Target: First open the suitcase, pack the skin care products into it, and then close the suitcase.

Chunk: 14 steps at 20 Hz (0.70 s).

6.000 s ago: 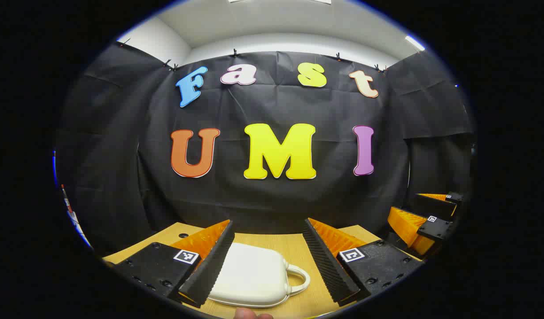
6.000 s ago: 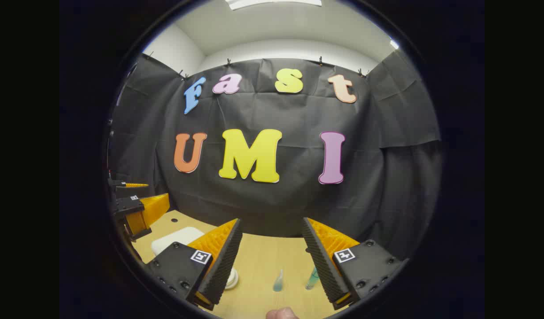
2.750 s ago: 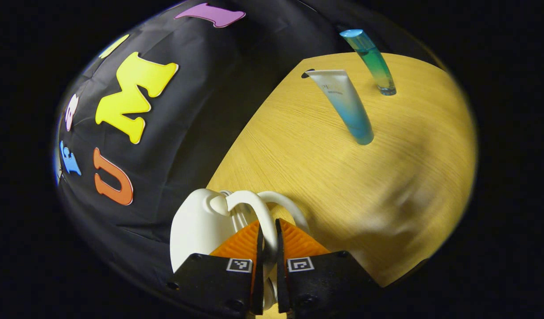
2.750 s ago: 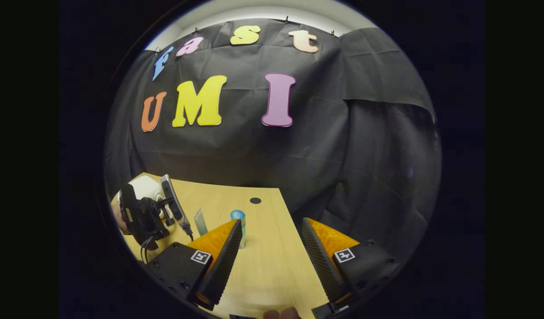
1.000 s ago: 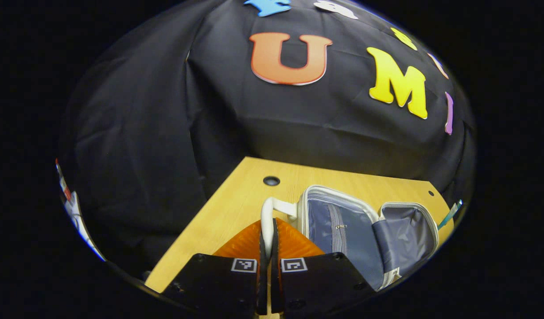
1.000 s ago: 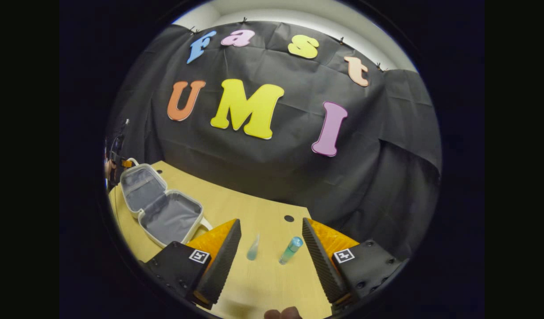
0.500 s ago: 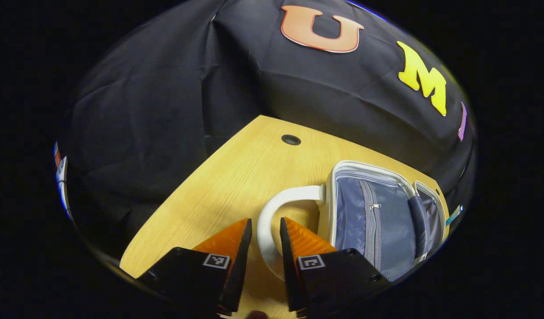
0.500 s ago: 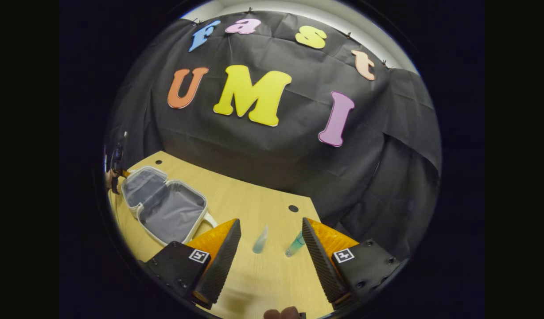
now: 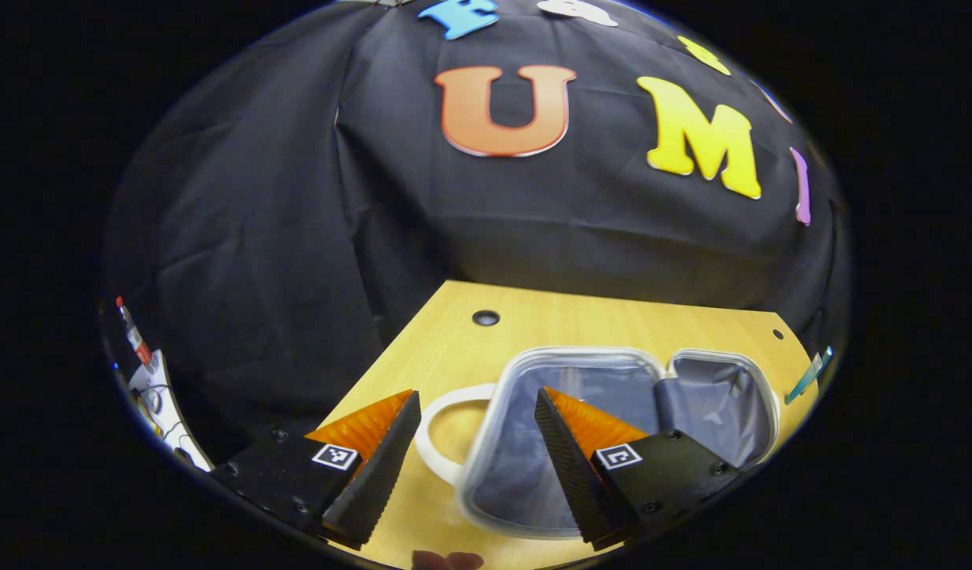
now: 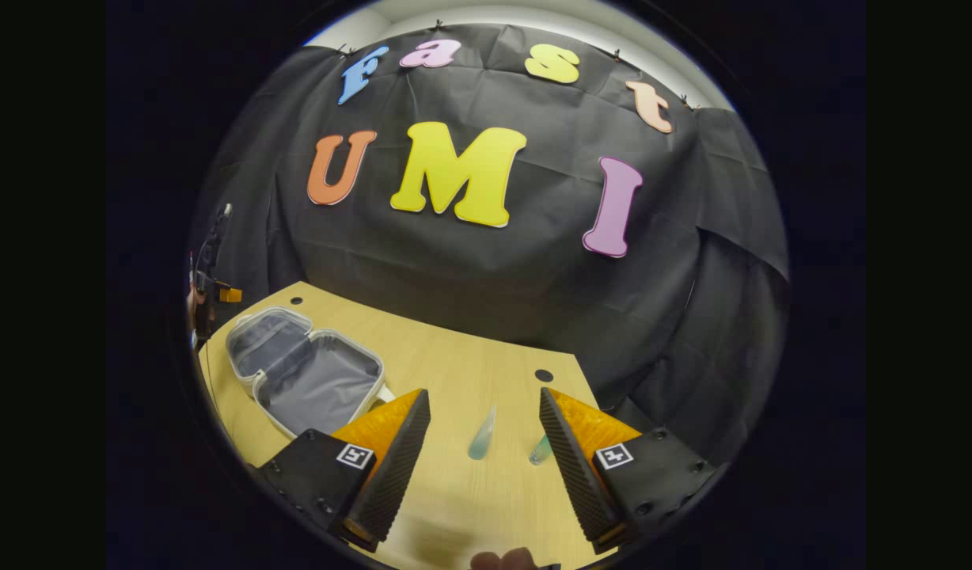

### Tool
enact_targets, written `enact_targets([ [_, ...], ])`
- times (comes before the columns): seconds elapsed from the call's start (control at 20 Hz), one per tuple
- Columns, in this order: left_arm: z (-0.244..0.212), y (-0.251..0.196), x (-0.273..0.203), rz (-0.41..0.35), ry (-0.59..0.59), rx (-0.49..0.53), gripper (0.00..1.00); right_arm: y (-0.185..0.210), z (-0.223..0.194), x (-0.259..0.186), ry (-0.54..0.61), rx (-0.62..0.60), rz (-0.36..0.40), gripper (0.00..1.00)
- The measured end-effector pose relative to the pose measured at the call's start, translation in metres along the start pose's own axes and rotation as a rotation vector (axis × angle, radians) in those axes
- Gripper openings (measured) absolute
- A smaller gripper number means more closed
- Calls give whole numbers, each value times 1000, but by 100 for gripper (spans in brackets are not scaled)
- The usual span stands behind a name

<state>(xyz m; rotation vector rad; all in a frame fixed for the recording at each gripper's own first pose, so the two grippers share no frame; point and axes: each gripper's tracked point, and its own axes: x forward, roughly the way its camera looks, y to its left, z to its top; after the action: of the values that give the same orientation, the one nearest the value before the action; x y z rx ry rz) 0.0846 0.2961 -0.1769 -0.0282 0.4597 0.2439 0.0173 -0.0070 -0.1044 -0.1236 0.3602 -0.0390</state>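
case: open flat on the table, both halves bare, so opening looks done
left gripper: jaws wide apart, holding nothing; white handle lies between them, case rim just ahead
right gripper: jaws wide apart, holding nothing; tube stands between them, bottle just inside the right jaw
left to do: pack tube and bottle, neither in the case yet, then close it
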Motion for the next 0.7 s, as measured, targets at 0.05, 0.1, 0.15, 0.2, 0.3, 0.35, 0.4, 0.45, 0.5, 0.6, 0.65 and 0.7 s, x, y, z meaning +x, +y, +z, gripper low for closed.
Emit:
enact_targets([
  [0.05,12,-22,-12,-3,-37,14,93,-9,-1,-2,-9,19,-7,83],
  [0.1,18,-41,-23,-4,-59,24,93,-18,-2,-3,-16,33,-15,83],
  [0.15,22,-65,-35,-5,-85,33,93,-24,-6,-2,-16,42,-20,83],
  [0.2,25,-89,-44,-18,-93,36,93,-32,-9,-2,-14,54,-24,83],
  [0.3,28,-145,-59,-56,-124,40,94,-49,-14,-4,-22,70,-30,83],
  [0.35,26,-170,-69,-69,-131,50,93,-56,-15,-5,-25,69,-36,83],
  [0.4,22,-194,-80,-82,-133,51,93,-65,-17,-6,-30,71,-40,83],
  [0.45,19,-220,-87,-105,-135,47,93,-74,-19,-6,-30,72,-44,83],
  [0.5,14,-247,-93,-128,-132,40,93,-84,-24,-7,-29,73,-50,84],
  [0.6,-2,-302,-103,-192,-134,42,93,-103,-31,-10,-25,73,-59,83],
  [0.65,-12,-326,-105,-218,-120,55,93,-110,-36,-10,-18,69,-61,83],
  [0.7,-23,-350,-108,-246,-103,71,93,-120,-42,-11,-8,63,-64,83],
])
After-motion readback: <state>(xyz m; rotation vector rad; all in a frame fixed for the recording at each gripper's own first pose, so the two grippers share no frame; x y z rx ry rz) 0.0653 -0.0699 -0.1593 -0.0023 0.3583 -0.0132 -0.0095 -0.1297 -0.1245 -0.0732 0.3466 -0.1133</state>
